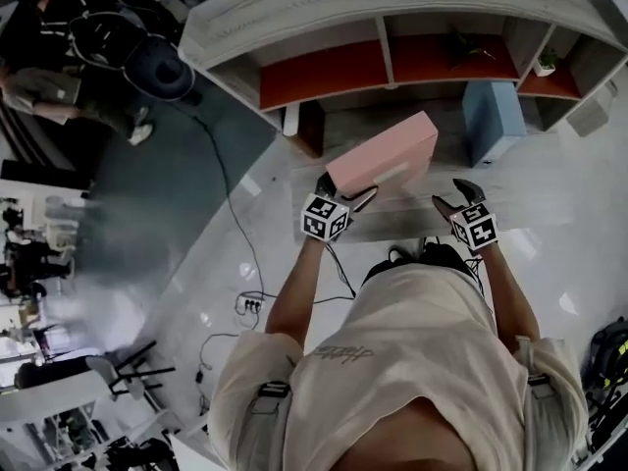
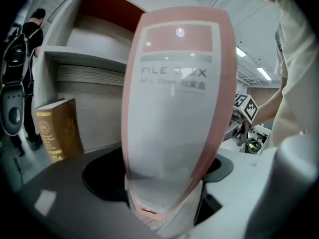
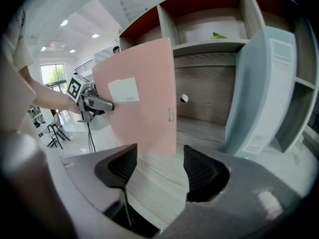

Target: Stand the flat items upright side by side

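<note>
A pink file box (image 1: pixel 383 155) stands slightly tilted on the wooden ledge (image 1: pixel 535 222) of a shelf unit. In the left gripper view its labelled spine (image 2: pixel 174 108) fills the middle. My left gripper (image 1: pixel 345 189) is at its lower left corner, jaws wide, one on each side of the box (image 3: pixel 139 103), and I see no pad pressing on it. My right gripper (image 1: pixel 453 194) hangs open to the right of the box, nothing between its jaws (image 3: pixel 159 168). A light blue file box (image 1: pixel 494 116) stands upright further right (image 3: pixel 264 93).
A brown book (image 2: pixel 55 128) stands at the ledge's left end (image 1: pixel 309 126). Above are red-backed shelf compartments (image 1: pixel 324 72) and a small plant (image 1: pixel 546 64). Cables and a power strip (image 1: pixel 250 302) lie on the floor. A person (image 1: pixel 59 86) is far left.
</note>
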Demonstrator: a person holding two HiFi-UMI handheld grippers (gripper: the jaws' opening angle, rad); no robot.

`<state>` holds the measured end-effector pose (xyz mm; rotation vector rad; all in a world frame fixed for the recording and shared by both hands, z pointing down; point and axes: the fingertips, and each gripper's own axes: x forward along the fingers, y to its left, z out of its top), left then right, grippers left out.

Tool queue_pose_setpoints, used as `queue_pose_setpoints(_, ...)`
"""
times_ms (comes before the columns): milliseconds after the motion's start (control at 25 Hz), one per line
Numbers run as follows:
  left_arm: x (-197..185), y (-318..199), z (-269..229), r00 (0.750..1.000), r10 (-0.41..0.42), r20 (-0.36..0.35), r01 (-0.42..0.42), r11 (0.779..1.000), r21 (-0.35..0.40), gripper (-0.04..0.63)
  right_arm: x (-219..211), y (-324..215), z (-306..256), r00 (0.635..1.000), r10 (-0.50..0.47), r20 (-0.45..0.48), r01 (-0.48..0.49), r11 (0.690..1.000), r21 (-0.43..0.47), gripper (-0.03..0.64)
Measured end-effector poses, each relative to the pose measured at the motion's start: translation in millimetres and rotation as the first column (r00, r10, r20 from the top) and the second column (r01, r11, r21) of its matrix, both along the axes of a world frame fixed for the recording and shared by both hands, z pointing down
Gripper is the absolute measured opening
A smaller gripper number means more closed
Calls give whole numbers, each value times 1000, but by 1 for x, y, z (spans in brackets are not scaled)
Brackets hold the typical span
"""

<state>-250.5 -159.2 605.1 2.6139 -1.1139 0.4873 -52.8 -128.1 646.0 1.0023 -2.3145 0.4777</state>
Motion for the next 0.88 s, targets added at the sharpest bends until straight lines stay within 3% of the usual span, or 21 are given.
queue_pose_setpoints(40, 2, 2, -1, 1000, -2, 12, 1, 1000, 21, 413, 6, 7, 2, 1000, 19, -1, -19, 1000, -7, 287)
queue_pose_setpoints(280, 13, 10, -3, 994, -100, 31, 97, 991, 90, 391, 43, 35, 13, 992, 121, -31, -123, 992, -36, 282)
queue_pose_setpoints(440, 23, 14, -2, 984, -169, 47, 166, 984, 63, 385, 53, 42, 10, 986, 164, -23, -164, 986, -29, 278)
queue_pose_setpoints(600, 37, 18, 0, 967, -249, 56, 248, 968, 26, 380, 58, 44, -6, 977, 202, 69, -204, 979, 19, 278)
queue_pose_setpoints(720, 53, 17, 2, 960, -275, 58, 275, 961, 11, 380, 64, 42, -19, 973, 199, 117, -206, 977, 56, 278)
queue_pose_setpoints(880, 74, 13, 2, 944, -321, 71, 322, 947, -1, 377, 78, 33, -26, 978, 176, 110, -186, 978, 93, 278)
